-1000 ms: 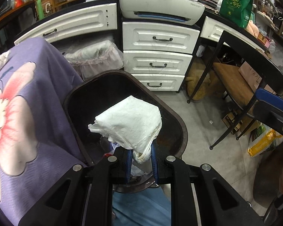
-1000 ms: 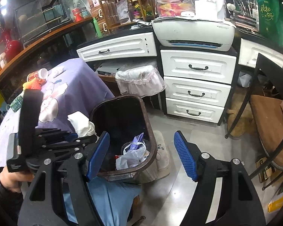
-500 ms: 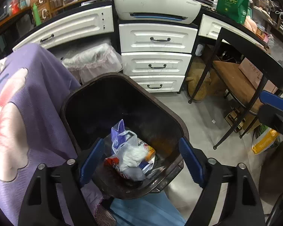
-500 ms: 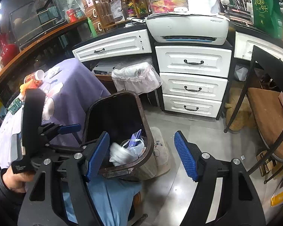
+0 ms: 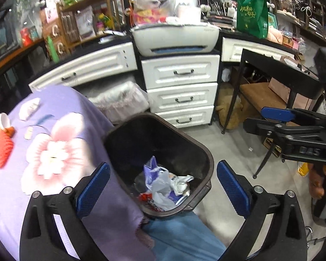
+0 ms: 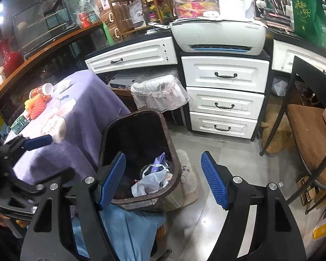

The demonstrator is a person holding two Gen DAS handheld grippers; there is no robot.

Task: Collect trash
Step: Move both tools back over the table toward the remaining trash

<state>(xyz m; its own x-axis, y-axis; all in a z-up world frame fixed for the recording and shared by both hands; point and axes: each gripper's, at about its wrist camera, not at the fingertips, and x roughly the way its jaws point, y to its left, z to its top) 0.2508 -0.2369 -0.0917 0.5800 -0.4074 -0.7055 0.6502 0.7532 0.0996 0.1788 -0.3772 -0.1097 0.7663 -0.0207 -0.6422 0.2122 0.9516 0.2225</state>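
- Two tongs hang over a dark bin (image 5: 203, 158) at the frame's centre.
- Left tongs (image 5: 163, 187) have just been opening; they gape wide, holding nothing.
- Right tongs (image 6: 163, 179) stand open, empty.
- Crumpled tissue (image 5: 181, 184) lies inside the bin among bags (image 6: 150, 179).
- Cup (image 6: 42, 91) sits on the purple-clothed desk (image 6: 87, 117), upper left.

Both wrist views: angled downward, close above dark bin (image 5: 158, 152) (image 6: 139, 143); white drawers (image 5: 180, 91) (image 6: 223, 100) shared far behind.

Left tongs (image 5: 163, 187) just opened — right tongs (image 6: 163, 176) agape.
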